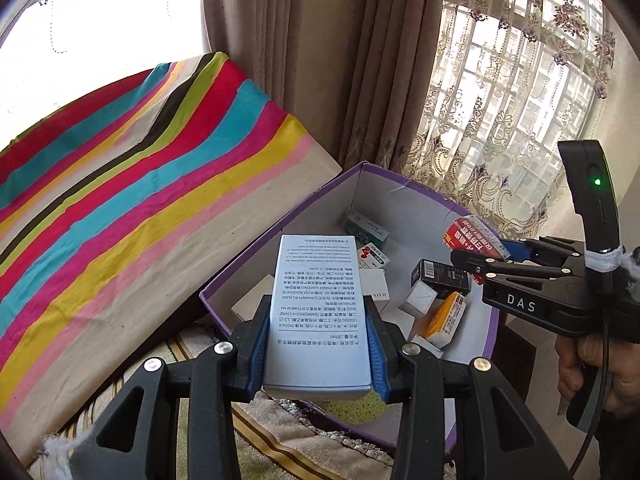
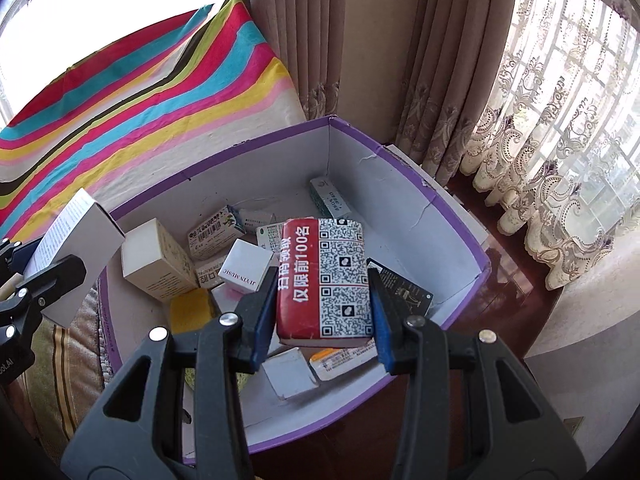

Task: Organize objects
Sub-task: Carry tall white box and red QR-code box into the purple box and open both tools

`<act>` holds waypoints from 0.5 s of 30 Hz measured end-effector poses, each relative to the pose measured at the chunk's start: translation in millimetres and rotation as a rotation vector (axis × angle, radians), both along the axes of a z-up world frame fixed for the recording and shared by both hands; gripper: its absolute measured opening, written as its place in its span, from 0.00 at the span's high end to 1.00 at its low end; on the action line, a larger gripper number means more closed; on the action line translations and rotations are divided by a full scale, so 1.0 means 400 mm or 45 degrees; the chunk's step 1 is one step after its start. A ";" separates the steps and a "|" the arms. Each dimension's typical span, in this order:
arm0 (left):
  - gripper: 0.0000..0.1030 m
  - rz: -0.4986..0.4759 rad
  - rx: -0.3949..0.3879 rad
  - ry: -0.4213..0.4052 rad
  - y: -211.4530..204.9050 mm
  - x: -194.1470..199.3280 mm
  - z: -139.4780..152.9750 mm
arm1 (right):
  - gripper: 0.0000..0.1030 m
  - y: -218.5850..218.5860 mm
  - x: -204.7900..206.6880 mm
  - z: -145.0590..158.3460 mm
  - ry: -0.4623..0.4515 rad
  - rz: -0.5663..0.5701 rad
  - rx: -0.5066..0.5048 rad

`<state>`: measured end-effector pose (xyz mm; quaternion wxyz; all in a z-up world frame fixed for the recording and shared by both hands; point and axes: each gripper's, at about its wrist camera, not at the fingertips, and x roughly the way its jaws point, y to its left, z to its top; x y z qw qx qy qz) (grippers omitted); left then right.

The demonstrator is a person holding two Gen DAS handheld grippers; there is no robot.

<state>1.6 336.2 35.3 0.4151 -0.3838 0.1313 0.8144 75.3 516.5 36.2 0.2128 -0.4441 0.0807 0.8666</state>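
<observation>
While both tools grip cartons, purple-rimmed box (image 2: 460, 216) below (crowded), right corner bare.

Small cartons (image 2: 224, 236) inside open box (image 2: 400, 200), striped cloth (image 2: 140, 100) behind-left, curtains (image 2: 360, 60) behind

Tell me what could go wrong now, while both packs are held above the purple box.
1. The right hand-held gripper grips the red QR-code pack near its lower end; it might tilt or slip.
2. The purple box is already cluttered, so the white carton in the left hand-held gripper may land unevenly.
</observation>
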 end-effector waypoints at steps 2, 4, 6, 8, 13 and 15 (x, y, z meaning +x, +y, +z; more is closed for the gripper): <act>0.59 -0.015 -0.012 0.004 0.019 0.004 -0.002 | 0.56 0.016 0.002 -0.002 -0.001 -0.012 0.002; 0.59 -0.025 -0.019 0.006 0.035 0.007 -0.003 | 0.56 0.032 0.002 -0.005 -0.004 -0.023 0.007; 0.59 -0.032 -0.025 0.010 0.047 0.007 -0.004 | 0.56 0.045 0.002 -0.008 -0.007 -0.032 0.010; 0.59 -0.035 -0.029 0.009 0.059 0.006 -0.005 | 0.56 0.057 0.003 -0.009 -0.006 -0.037 0.012; 0.56 -0.034 -0.038 -0.001 0.077 0.002 -0.007 | 0.55 0.077 0.002 -0.012 -0.002 -0.040 0.009; 0.44 -0.036 -0.042 -0.003 0.083 0.002 -0.008 | 0.52 0.082 0.004 -0.012 -0.002 -0.040 0.007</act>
